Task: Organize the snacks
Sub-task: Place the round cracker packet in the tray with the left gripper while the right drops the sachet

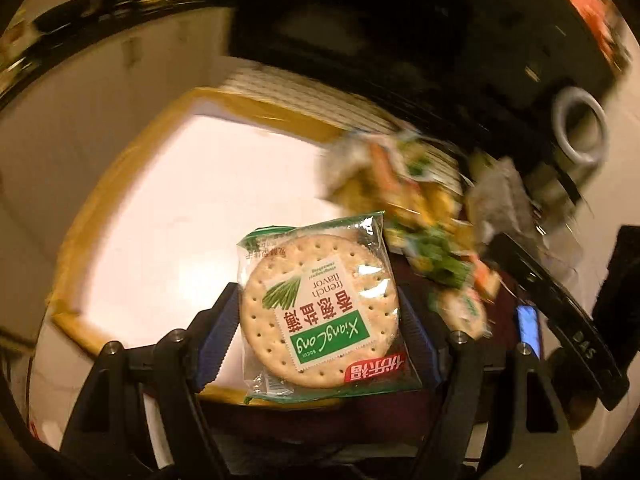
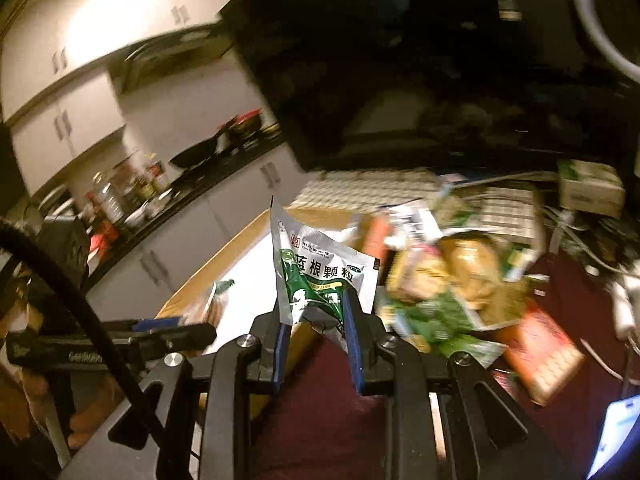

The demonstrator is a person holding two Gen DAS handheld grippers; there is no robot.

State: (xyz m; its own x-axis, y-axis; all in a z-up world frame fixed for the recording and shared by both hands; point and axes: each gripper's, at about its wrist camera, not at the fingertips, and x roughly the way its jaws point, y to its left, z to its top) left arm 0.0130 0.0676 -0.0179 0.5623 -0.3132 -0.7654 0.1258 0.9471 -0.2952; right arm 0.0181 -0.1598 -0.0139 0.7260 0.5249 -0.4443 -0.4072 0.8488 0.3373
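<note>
Sorting is underway: a shallow cardboard box (image 1: 120,216) is waiting on the bench beside the snack pile (image 2: 452,280). The left claw (image 1: 320,320) is gripping a cracker packet (image 1: 320,308) over it; the right claw (image 2: 316,320) is pinching a green sachet (image 2: 316,276). Next, each probably needs lowering into the box and releasing.

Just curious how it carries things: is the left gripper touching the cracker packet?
Touching. In the left wrist view, the left gripper clamps the cracker packet between its blue pads.
</note>
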